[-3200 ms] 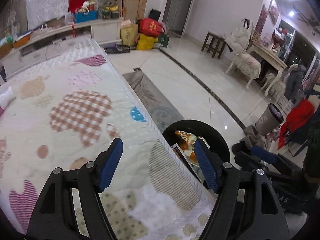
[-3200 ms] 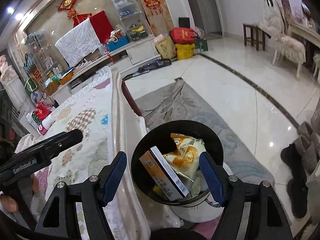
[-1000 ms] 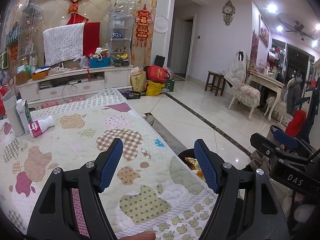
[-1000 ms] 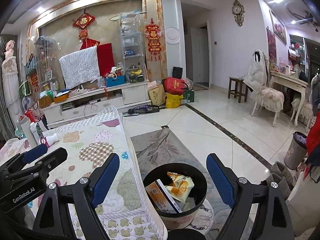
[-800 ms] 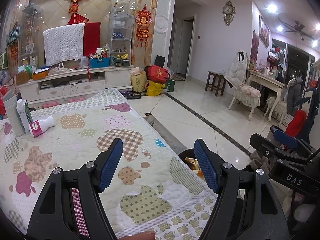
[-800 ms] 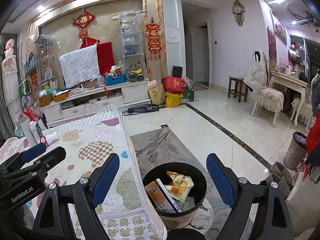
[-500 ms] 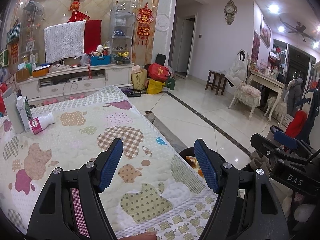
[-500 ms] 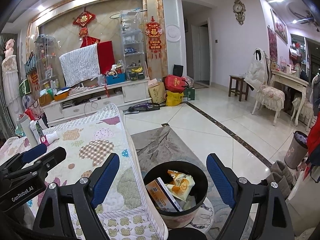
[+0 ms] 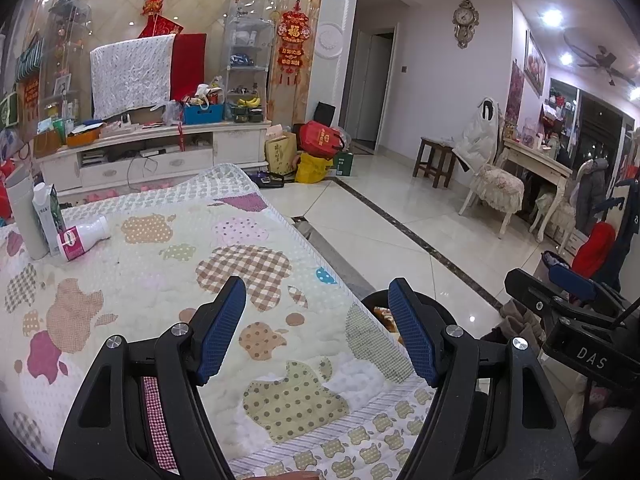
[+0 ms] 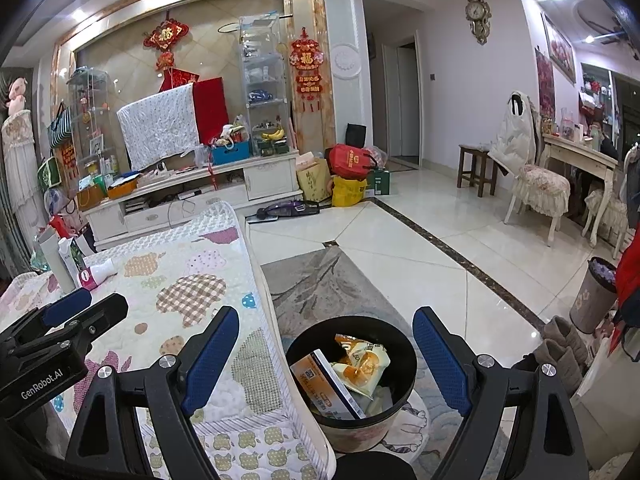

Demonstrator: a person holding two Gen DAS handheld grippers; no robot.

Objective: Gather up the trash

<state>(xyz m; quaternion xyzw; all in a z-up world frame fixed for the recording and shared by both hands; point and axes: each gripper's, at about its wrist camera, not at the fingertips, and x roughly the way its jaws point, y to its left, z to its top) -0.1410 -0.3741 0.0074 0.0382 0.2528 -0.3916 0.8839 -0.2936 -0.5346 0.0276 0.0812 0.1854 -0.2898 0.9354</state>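
Observation:
A black trash bin [image 10: 352,330] stands on the floor beside the quilt-covered table [image 10: 188,280]. It holds an orange box [image 10: 324,384] and an orange snack packet [image 10: 362,360]. My right gripper [image 10: 326,344] is open and empty above the bin. My left gripper [image 9: 316,320] is open and empty over the table's near corner; the bin's rim [image 9: 370,300] shows past the table edge. A white bottle with a pink label [image 9: 82,234] lies on its side at the table's far left, next to a tall white cylinder [image 9: 24,216] and a carton [image 9: 48,216].
A grey rug [image 10: 320,280] lies under the bin on the tiled floor. A TV cabinet [image 10: 192,196] and bags [image 10: 348,176] stand at the far wall. A chair [image 10: 536,196], a desk and a second small bin [image 10: 592,296] stand at the right.
Over three seconds both grippers rose and tilted up from looking down at the bin to looking across the room. In the last second they barely moved.

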